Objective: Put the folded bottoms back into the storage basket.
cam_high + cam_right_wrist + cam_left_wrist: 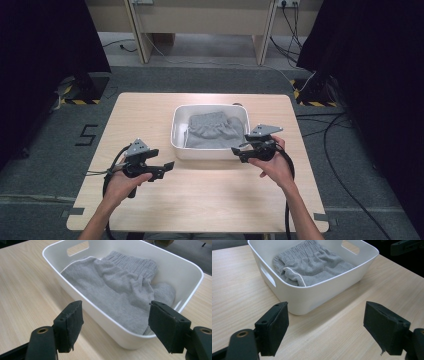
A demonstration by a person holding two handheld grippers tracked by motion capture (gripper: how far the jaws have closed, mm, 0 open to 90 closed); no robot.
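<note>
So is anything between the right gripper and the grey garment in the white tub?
Only the tub's own wall. The right gripper sits open at the white tub's near right corner, and the grey garment lies below the rim, uncovered from above. Nothing else visible blocks it.

Floor mark [88, 134]: a black "5" on the grey floor left of the desk [145, 112].
Other text: none readable.

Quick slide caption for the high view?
Two open hand-held grippers flank a white bin holding grey cloth.
</note>
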